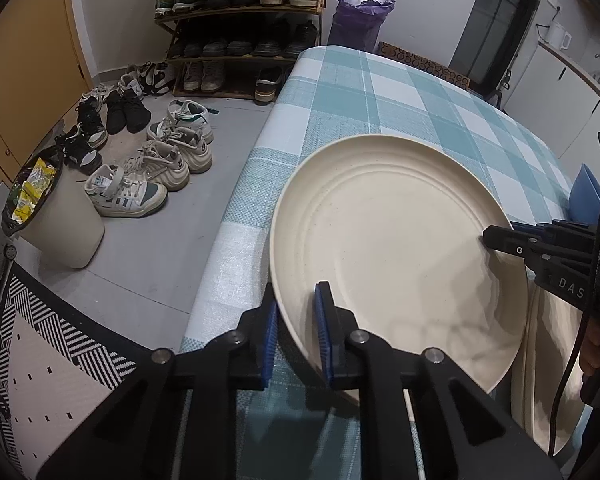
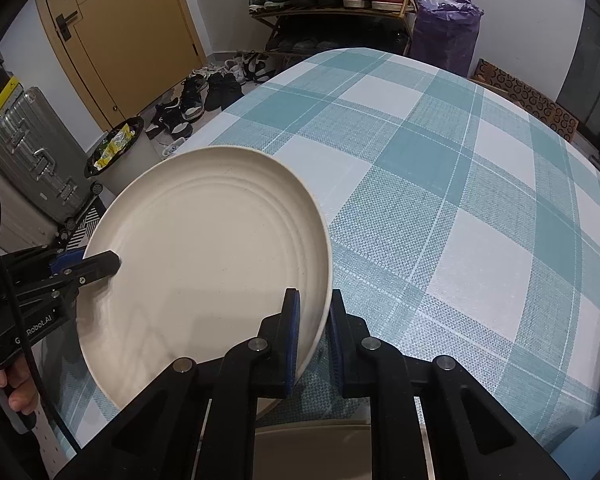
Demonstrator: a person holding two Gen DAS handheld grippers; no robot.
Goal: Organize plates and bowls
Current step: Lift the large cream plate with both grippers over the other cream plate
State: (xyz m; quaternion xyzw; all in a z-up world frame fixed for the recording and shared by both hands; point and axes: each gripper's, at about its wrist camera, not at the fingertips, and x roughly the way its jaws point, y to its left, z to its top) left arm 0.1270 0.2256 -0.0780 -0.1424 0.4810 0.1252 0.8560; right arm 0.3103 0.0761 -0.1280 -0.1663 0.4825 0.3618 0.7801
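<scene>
Cream plate [image 1: 396,248] tilted above the tablecloth's [image 2: 460,200] near edge; left gripper [image 1: 296,340] and right gripper [image 2: 314,340] each clamped on opposite rims, plate between them.

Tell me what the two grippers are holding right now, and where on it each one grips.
Both hold one cream plate. The left gripper pinches its rim at the plate's left edge; the right gripper pinches the rim at the opposite edge.

We see our left gripper [image 1: 298,334] and right gripper [image 2: 314,338] built of matte black plastic links with silver round pivot screws and blue ribbed pads [image 1: 322,328]; white lettering marks each body, and black cables [image 1: 576,360] trail along them.
</scene>
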